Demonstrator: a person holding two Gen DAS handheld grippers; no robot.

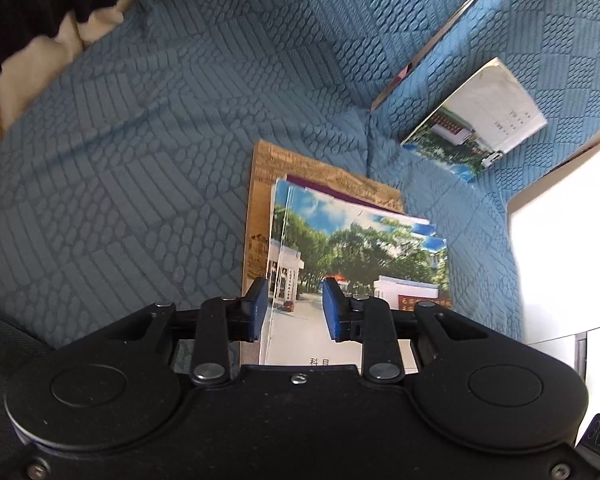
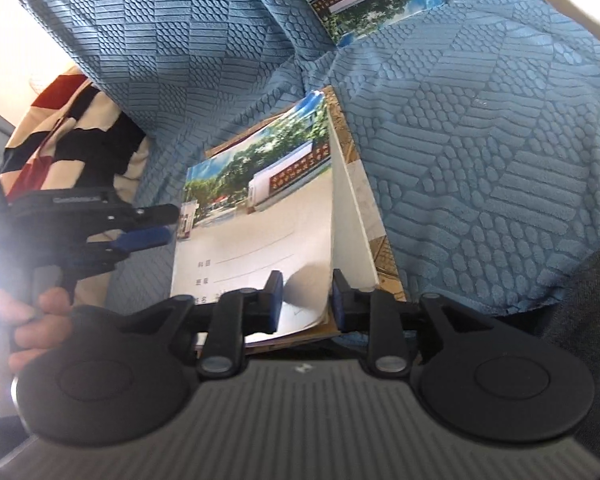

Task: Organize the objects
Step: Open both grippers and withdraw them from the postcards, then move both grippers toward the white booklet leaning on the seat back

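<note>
Lying on the sofa (image 1: 140,120), the booklet stack (image 1: 352,256) sits between both grippers' parted fingers (image 1: 260,304), seemingly unpinched.

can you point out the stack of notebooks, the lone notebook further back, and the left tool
stack of notebooks (image 1: 352,248): left wrist view, on the top cover's tree photo
lone notebook (image 1: 476,132): left wrist view, middle of its cover
left tool (image 1: 295,306): left wrist view, midway between its blue fingertips

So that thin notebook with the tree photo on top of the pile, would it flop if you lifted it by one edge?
Probably. The top notebook looks like a thin soft-cover booklet, and its right edge already curls up off the pile, so it would likely sag. It seems light. Its glossy-looking cover may slide on the brown book beneath. The soft blue sofa cover gives little firm backing for pushing.
</note>
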